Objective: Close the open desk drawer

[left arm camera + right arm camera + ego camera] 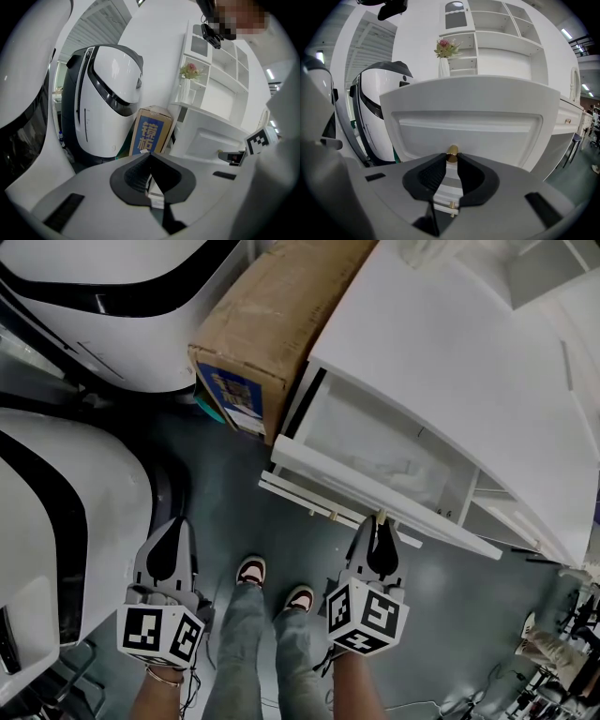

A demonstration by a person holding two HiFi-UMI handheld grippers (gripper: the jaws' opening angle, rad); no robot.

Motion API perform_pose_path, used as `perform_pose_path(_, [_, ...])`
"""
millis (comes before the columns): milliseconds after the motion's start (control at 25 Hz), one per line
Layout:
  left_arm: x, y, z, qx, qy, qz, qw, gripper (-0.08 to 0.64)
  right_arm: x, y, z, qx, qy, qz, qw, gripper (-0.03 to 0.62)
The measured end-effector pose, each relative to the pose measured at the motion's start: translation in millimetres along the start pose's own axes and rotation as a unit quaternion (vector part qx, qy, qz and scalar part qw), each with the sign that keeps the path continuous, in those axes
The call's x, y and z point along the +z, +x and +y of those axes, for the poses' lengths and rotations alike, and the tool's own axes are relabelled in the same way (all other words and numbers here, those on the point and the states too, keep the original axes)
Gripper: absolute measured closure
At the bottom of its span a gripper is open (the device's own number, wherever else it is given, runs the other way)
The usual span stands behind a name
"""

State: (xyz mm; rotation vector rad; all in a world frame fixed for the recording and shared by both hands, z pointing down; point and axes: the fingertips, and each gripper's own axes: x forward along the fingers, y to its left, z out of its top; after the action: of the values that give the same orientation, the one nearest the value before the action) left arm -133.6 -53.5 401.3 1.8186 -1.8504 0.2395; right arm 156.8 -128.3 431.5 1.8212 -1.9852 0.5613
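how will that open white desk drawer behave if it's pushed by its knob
The white desk drawer looks rigid, so it should probably slide in rather than flex. Little shows inside, so it is likely light. The right tool grips its small round brass knob, which looks smooth and might slip sideways.

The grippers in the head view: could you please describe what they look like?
The left gripper and right gripper share a pale grey body with black, tapering tongs, and each carries a white cube with black square markers. A thin bracelet circles the left wrist.
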Motion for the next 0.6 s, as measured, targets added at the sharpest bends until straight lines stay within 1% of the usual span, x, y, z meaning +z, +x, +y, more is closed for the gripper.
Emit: perform_pose_path(600, [6,9,4,0.007,-0.007,-0.002,1.0,0.546,16,24,-7,-0.003,-0.002,-0.003,1.0,0.509])
